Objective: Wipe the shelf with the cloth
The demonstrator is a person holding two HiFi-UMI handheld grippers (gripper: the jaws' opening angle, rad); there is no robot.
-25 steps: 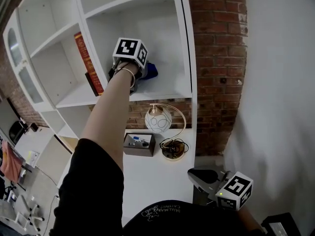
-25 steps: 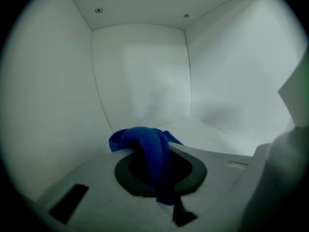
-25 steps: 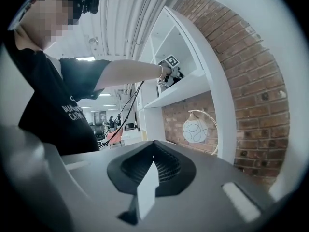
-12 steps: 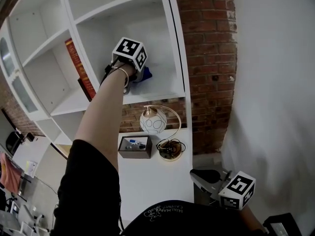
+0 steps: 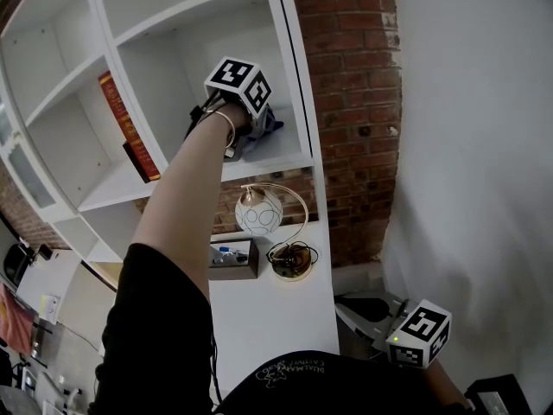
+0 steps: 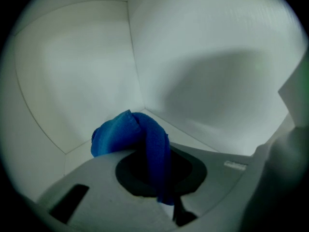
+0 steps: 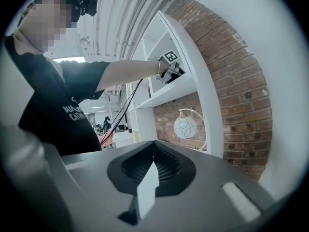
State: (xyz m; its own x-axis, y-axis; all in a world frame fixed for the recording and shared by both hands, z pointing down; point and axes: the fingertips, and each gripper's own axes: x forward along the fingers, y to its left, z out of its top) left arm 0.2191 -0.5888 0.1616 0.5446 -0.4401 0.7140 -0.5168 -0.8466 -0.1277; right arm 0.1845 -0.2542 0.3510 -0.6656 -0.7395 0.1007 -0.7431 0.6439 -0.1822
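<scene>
Shifted rightward since the earlier frame, the cloth [image 6: 126,132] is pinched in the closed left gripper [image 6: 166,192] near the back corner of the shelf [image 5: 268,164], where it may be pulled loose by friction; the right gripper [image 7: 145,187] is held closed, empty.

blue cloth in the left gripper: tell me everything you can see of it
The cloth is deep blue, with a nubby, towel-like weave, soft and bunched. One fold runs down into the shut jaws of the left gripper; the rest humps up ahead and left of them. It sits inside the white shelf compartment, near its back corner. Whether it presses on the board cannot be told. In the head view only a blue edge shows.
</scene>
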